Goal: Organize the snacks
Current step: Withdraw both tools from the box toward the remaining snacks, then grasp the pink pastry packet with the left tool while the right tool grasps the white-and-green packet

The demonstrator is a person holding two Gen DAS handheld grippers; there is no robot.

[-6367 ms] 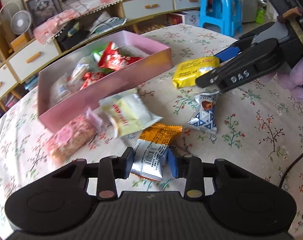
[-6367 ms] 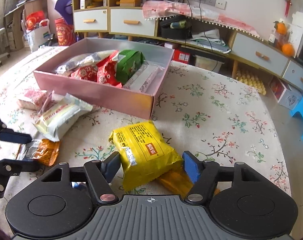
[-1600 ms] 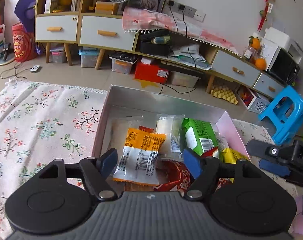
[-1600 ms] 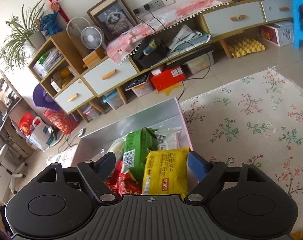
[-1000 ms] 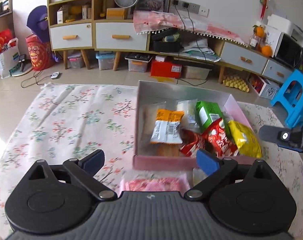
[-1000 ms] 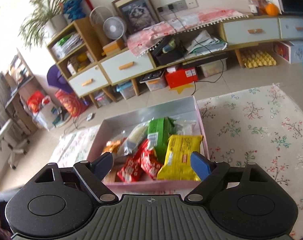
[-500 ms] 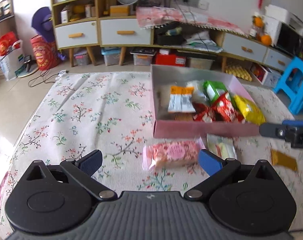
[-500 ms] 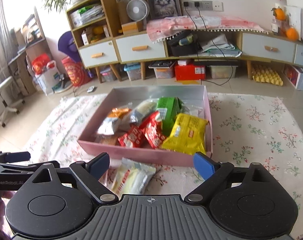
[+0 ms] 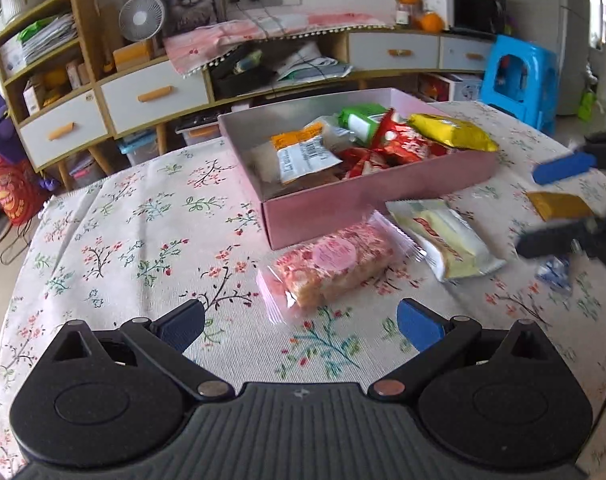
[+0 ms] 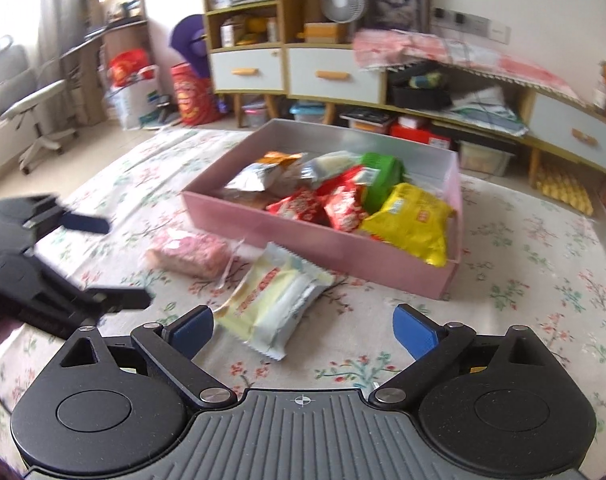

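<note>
Left wrist view: left gripper [image 9: 299, 322] spread wide, empty.
Pink snack bar [image 9: 333, 262]: just ahead of it, long axis slanting up-right.
Right gripper [image 10: 303, 326]: jaws opening, empty; cream packet [image 10: 273, 298] ahead-left.
Nearer to bar: left.

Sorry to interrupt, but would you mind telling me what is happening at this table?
A person with a gripper in each hand is sorting snacks into the pink box, which already holds several packets. The left gripper is open and empty above the pink snack bar. The right gripper, jaws opening, holds nothing and faces the cream packet. Both snacks lie on the tablecloth outside the box.
</note>
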